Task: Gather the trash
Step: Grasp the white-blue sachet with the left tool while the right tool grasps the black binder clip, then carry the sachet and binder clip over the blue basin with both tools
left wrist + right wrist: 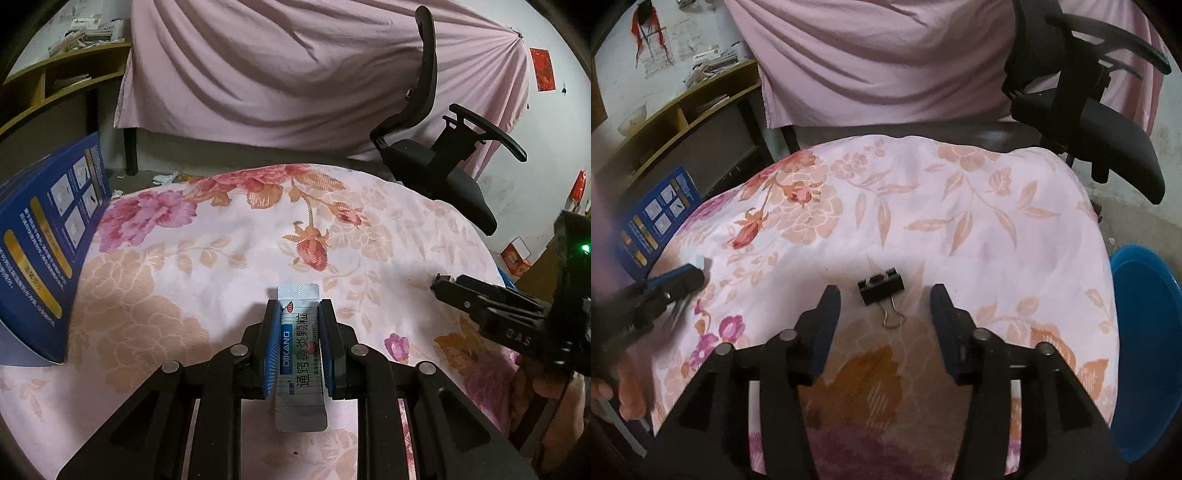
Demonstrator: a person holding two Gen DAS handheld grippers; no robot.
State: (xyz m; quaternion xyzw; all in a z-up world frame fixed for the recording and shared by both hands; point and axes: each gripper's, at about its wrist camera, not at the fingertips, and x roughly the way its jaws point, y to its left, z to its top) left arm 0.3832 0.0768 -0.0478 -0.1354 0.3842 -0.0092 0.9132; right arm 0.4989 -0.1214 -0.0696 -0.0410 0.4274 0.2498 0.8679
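Holding a silver medicine sachet (300, 354) clamped between its jaws, the left gripper (298, 343) sits low centre of the left wrist view, above the flowered cloth (229, 236) covering the surface. The right gripper (885, 325) has its jaws apart, with nothing pressed between them; a black binder clip (881, 290) lies on the cloth just ahead of them. A blue tub (1145, 325) stands at the right edge. Judged step: carrying collected trash. The next move likely calls for bringing the sachet over the tub, then parting the jaws.
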